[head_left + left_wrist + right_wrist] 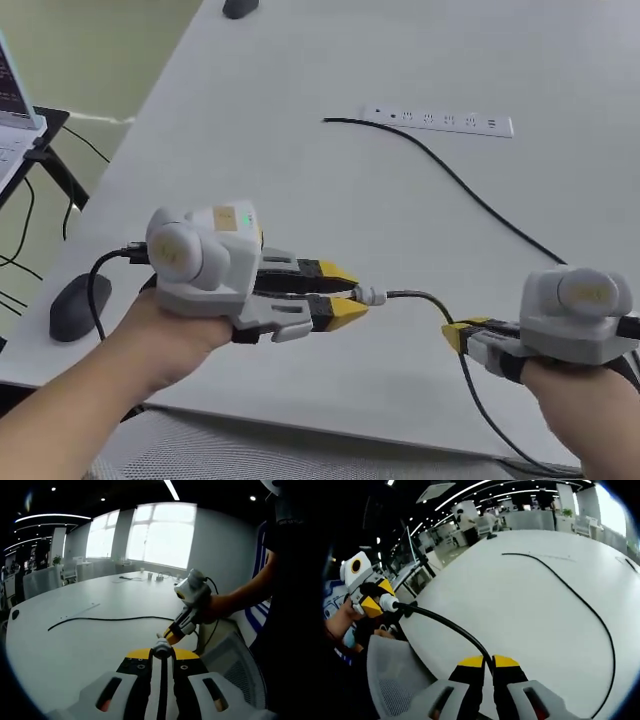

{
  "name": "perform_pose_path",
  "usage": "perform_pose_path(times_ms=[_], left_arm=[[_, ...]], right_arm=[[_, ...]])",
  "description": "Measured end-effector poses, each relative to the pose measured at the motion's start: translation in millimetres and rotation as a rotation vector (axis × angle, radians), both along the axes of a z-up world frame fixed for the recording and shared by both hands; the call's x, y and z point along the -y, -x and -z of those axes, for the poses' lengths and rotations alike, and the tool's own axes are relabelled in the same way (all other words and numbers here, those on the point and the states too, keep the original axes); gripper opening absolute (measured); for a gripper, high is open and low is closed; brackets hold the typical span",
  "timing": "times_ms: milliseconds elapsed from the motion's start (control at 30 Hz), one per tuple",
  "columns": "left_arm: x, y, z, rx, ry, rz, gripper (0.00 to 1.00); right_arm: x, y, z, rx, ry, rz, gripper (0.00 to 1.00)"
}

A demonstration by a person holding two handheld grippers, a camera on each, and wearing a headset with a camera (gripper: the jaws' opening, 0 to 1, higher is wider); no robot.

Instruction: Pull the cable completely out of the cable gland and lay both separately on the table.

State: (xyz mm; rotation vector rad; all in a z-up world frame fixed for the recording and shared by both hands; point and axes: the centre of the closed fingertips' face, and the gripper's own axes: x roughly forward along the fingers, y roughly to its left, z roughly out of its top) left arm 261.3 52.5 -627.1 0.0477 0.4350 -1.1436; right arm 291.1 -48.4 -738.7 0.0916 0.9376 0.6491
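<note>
My left gripper (350,293) is shut on the small white cable gland (372,296), held above the table's near edge. The gland (162,647) pokes out between the yellow tips in the left gripper view. A black cable (420,296) runs from the gland in an arc to my right gripper (452,334), which is shut on it. In the right gripper view the cable (451,625) curves from my right gripper (487,661) up to the gland (387,602) held in the left gripper (372,605). Below the right gripper the cable (485,410) hangs off the table edge.
A white power strip (440,120) lies at the back of the white table (300,170), its black lead (470,190) running to the right. A dark mouse (75,305) sits near the left edge. A laptop (15,110) stands left of the table.
</note>
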Motion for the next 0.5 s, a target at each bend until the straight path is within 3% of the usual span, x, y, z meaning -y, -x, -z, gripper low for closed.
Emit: perform_pose_path(times_ms=[67, 233, 300, 500], left_arm=[[1.3, -0.1, 0.2, 0.002, -0.004, 0.004, 0.15], [3.1, -2.0, -3.5, 0.013, 0.004, 0.004, 0.15], [2.7, -2.6, -5.7, 0.014, 0.009, 0.001, 0.15], [1.3, -3.1, -5.8, 0.014, 0.008, -0.003, 0.15]], right_arm=[[-1.8, 2.0, 2.6, -0.043, -0.037, 0.036, 0.00], [-2.9, 4.6, 6.8, -0.081, -0.062, 0.072, 0.00], [-2.1, 5.6, 9.4, -0.122, -0.094, 0.108, 0.00], [-2.0, 6.7, 9.3, -0.134, -0.104, 0.111, 0.00]])
